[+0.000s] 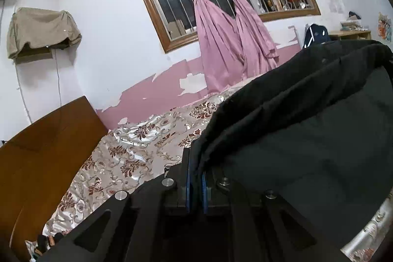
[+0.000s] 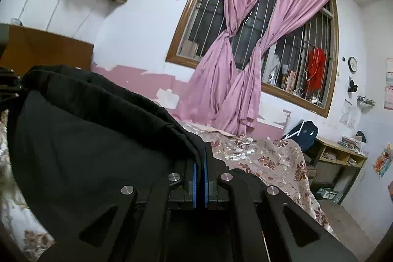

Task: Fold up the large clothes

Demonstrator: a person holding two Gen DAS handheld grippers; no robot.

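A large black garment (image 1: 307, 119) hangs stretched between my two grippers above the bed. My left gripper (image 1: 196, 163) is shut on one edge of it; the cloth runs from its blue pads off to the right. In the right wrist view my right gripper (image 2: 201, 158) is shut on the other edge of the black garment (image 2: 93, 139), which spreads to the left and sags in the middle. The other gripper shows dimly at the far left edge of the right wrist view (image 2: 9, 87).
The bed with a floral satin cover (image 1: 137, 151) lies below, also seen in the right wrist view (image 2: 270, 161). A wooden headboard (image 1: 44, 144) stands at the left. Pink curtains (image 2: 235, 65) hang at the barred window. A desk (image 2: 341, 154) stands at the right.
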